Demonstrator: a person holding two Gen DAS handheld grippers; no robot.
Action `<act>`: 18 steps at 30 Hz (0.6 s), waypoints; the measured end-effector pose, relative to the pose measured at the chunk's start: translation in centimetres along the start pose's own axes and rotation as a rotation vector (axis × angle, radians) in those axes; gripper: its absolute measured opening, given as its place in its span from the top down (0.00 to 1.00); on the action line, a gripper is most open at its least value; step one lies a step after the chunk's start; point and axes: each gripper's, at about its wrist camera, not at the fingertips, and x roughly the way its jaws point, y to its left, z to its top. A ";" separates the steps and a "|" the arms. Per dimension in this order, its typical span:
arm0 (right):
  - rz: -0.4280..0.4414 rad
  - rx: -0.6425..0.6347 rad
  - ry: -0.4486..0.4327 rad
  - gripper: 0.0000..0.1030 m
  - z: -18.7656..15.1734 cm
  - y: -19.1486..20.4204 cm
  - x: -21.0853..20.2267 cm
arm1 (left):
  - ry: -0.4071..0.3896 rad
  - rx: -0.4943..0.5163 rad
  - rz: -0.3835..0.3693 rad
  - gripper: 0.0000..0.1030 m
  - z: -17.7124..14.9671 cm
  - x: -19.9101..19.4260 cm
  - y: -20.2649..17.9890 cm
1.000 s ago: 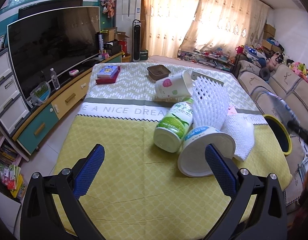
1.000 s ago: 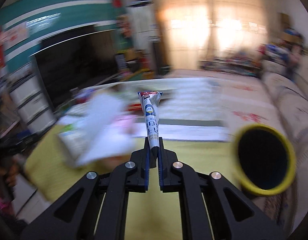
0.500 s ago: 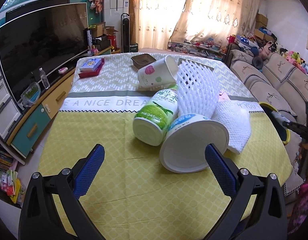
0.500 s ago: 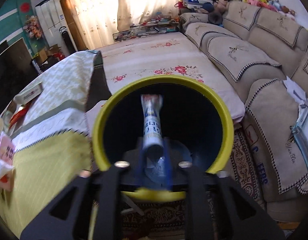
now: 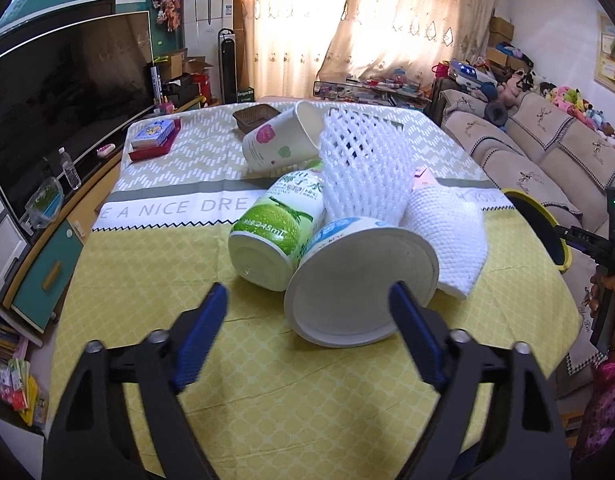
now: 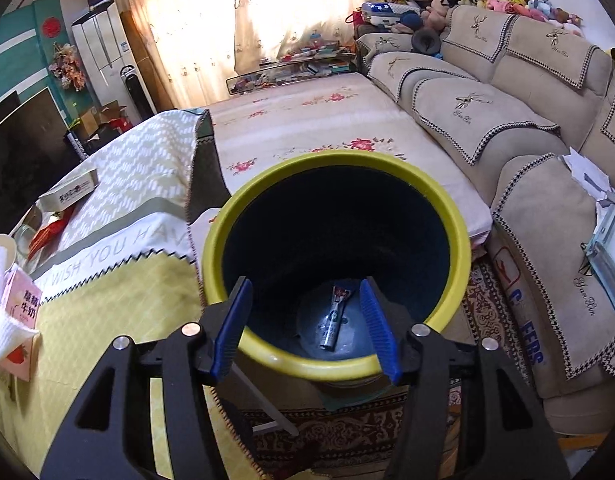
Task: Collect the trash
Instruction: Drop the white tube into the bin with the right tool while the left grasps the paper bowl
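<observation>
1. My left wrist camera looks steeply down along its fingers, close to the table [image 5: 147, 280].
2. My right wrist camera looks down into the bin [image 6: 335, 364] beside that table.
3. Both views share the bin and the table.

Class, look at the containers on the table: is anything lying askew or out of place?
Yes. The green-label bottle, the white tub and the paper cup all lie tipped on their sides, huddled against white foam netting, not standing upright.

Glossy plastic bin [image 6: 335, 364], foam netting [image 5: 363, 168], cloth tablecloth [image 5: 147, 320].

tube [image 6: 336, 316] lies in bin [image 6: 447, 208].
</observation>
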 end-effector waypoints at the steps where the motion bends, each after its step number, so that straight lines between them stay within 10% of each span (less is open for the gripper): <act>1: 0.005 0.000 0.000 0.48 -0.2 0.1 0.0 | 0.006 0.000 -0.002 0.33 0.0 0.3 0.0; 14: 0.050 0.015 0.004 0.47 -0.9 0.4 -0.1 | 0.031 0.023 -0.031 0.93 0.1 2.7 -0.5; 18: 0.056 0.021 0.009 0.47 -1.0 0.2 -0.1 | 0.032 0.025 -0.025 0.94 0.0 2.8 -0.5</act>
